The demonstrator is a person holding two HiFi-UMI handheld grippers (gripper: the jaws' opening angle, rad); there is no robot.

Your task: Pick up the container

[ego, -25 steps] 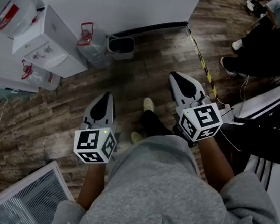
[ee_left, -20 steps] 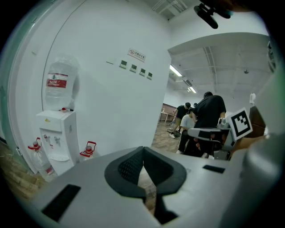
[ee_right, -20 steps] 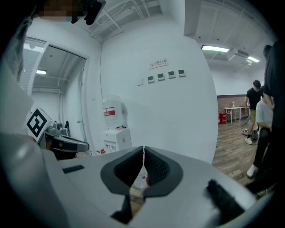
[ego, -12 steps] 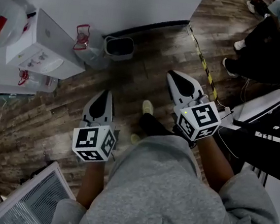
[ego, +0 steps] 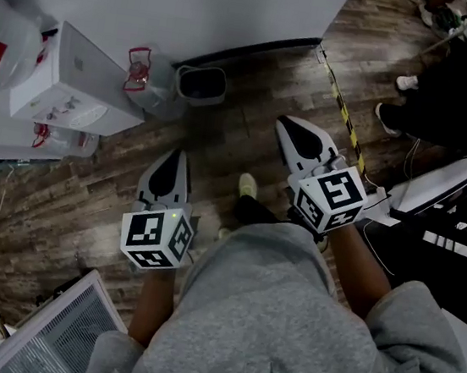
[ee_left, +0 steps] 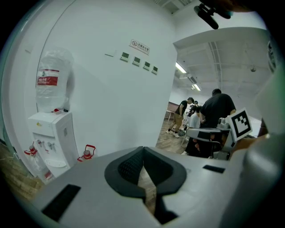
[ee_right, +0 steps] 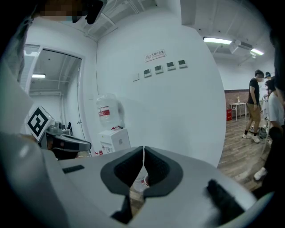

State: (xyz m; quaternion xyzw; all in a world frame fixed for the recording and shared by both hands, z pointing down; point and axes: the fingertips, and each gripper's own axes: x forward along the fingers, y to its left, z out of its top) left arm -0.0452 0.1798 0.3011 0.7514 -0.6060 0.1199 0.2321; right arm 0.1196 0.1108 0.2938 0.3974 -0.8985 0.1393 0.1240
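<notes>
I am standing over a wood floor with both grippers held out in front of a grey sweatshirt. My left gripper is shut and holds nothing. The right gripper is also shut and empty. Ahead by the white wall stand a small grey bin and a clear water jug with a red handle. Both lie well beyond the gripper tips. Part of a jug shows through the gap behind the right jaws.
A white water dispenser with a bottle on top stands at the left, another jug beside it. Yellow-black tape crosses the floor. People and dark equipment are at right; a white grille is at bottom left.
The head view has drifted a little, so the dispenser, bin and people sit slightly differently in the picture. Both grippers stay shut in about the same place before the body.
</notes>
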